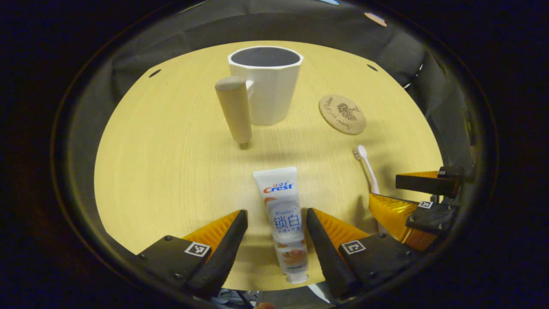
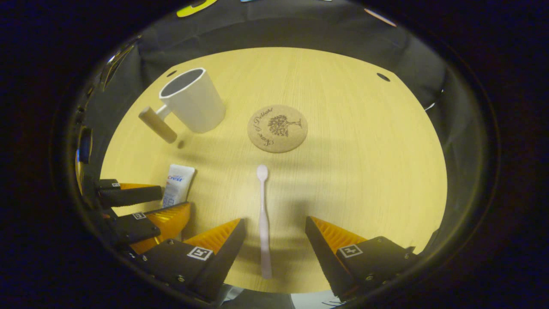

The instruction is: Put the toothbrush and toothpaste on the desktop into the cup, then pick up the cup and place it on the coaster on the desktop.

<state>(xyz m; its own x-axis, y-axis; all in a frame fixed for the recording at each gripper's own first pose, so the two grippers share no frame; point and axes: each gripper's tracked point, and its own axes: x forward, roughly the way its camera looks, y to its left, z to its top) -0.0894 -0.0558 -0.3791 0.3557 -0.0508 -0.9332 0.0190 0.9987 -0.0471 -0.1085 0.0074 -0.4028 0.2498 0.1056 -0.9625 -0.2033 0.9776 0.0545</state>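
Observation:
A white toothpaste tube (image 1: 283, 223) lies flat on the wooden desktop, its cap toward me, between the spread fingers of my open left gripper (image 1: 276, 214). The pale toothbrush (image 2: 263, 219) lies lengthwise between the fingers of my open right gripper (image 2: 274, 223), bristle head pointing away. A white faceted cup (image 1: 266, 83) with a thick beige handle (image 1: 233, 109) stands upright farther back. The round cork coaster (image 2: 278, 128) lies to the cup's right. In the left gripper view the toothbrush (image 1: 366, 167) and the right gripper (image 1: 386, 195) show at the right; the right gripper view has the toothpaste (image 2: 176, 184) and left gripper (image 2: 165, 199) at the left.
The round wooden desktop (image 2: 364, 150) has small dark holes near its far rim (image 2: 383, 77). Black cloth walls close in behind and at both sides. The two grippers sit side by side at the near edge.

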